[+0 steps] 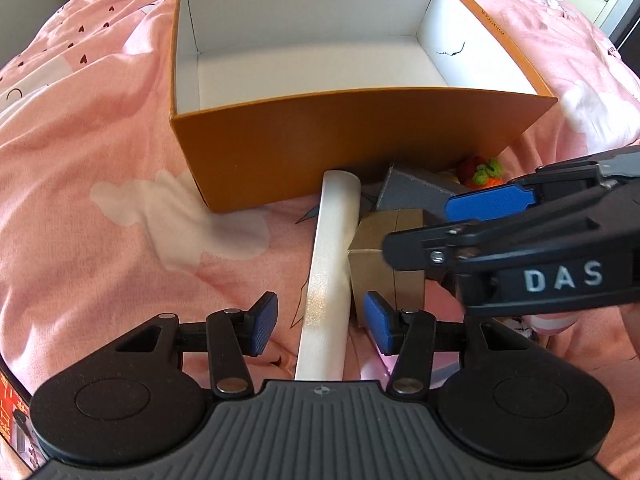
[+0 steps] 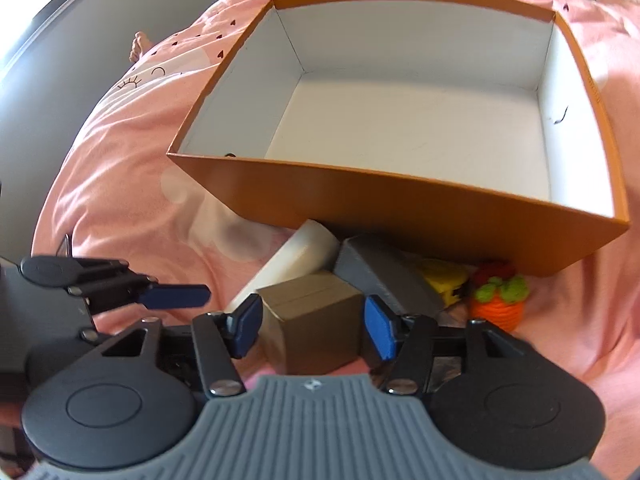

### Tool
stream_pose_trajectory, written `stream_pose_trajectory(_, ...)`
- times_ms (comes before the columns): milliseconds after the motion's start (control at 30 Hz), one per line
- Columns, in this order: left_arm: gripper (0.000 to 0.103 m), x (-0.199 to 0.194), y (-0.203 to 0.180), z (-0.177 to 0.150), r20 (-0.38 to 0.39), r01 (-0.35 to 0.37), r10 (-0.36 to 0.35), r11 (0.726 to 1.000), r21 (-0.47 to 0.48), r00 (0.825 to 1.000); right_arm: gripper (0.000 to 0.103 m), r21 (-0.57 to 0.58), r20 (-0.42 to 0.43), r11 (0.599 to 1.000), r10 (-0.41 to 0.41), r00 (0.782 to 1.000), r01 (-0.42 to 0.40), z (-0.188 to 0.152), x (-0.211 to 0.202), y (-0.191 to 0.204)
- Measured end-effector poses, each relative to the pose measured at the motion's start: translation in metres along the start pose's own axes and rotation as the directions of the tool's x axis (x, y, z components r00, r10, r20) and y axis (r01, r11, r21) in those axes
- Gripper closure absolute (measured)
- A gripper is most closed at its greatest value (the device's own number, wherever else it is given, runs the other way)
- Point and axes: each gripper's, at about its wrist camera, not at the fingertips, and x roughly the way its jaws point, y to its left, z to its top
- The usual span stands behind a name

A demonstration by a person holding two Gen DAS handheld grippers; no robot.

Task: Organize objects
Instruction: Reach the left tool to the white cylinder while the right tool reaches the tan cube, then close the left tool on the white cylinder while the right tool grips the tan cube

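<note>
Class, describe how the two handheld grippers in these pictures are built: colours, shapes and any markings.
Both are black plastic with blue ribbed pads on short fingers, round black discs either side and a grey ridged plate. The left gripper matches the right gripper, whose side carries white letters "DAS".

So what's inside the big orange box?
Nothing that shows: the orange box has a bare white floor and walls, with a small dark mark on one wall. Its near wall hides a strip of floor just behind it.
</note>
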Motion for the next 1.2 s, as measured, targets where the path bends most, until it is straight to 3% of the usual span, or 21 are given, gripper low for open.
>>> stream_pose_trajectory(100, 0.044, -0.002, 0.007, -0.005, 0.001, 0.007, -0.007, 1.0, -0.011, 1.0, 0.035, 0.047, -0.025, 0.999, 0.005, 1.0, -0.004, 0.001, 0.01, 0.009)
stream_pose_trajectory(367, 0.044, 0.006, 0.019, -0.013, 0.013, 0.056, -0.055, 0.996, -0.068, 0.998, 0.022, 0.087, -0.062, 0.991, -0.093, 0.994, 0.098, 0.003, 0.038, 0.023)
stream_pose_trajectory(500, 0.044, 0.008, 0.022, -0.013, 0.021, 0.072, -0.071, 0.994, -0.078, 0.997, 0.034, 0.107, -0.087, 0.988, -0.098, 0.991, 0.107, 0.002, 0.043, 0.015)
stream_pose_trajectory(833, 0.045, 0.011, 0.021, -0.003, 0.018, 0.117, -0.116, 0.992, -0.039, 0.993, 0.056, 0.129, -0.097, 0.991, -0.014, 0.995, 0.027, -0.01, 0.006, -0.004)
stream_pose_trajectory(900, 0.046, 0.016, 0.02, 0.001, 0.005, 0.132, -0.132, 0.991, -0.035, 0.991, 0.056, 0.162, -0.103, 0.987, 0.003, 0.995, 0.013, -0.014, 0.003, -0.012)
stream_pose_trajectory(1033, 0.062, 0.026, 0.017, 0.007, -0.023, 0.151, -0.152, 0.988, -0.027, 0.988, 0.053, 0.235, -0.12, 0.972, 0.054, 0.991, -0.024, -0.012, 0.006, -0.022)
stream_pose_trajectory(1100, 0.065, 0.03, 0.016, 0.009, -0.03, 0.149, -0.149, 0.989, -0.02, 0.988, 0.053, 0.234, -0.125, 0.972, 0.066, 0.99, -0.035, -0.009, 0.011, -0.021)
stream_pose_trajectory(1200, 0.07, 0.034, 0.017, 0.011, -0.04, 0.156, -0.157, 0.987, -0.026, 0.987, 0.045, 0.236, -0.145, 0.971, 0.065, 0.987, -0.029, -0.003, 0.021, -0.016)
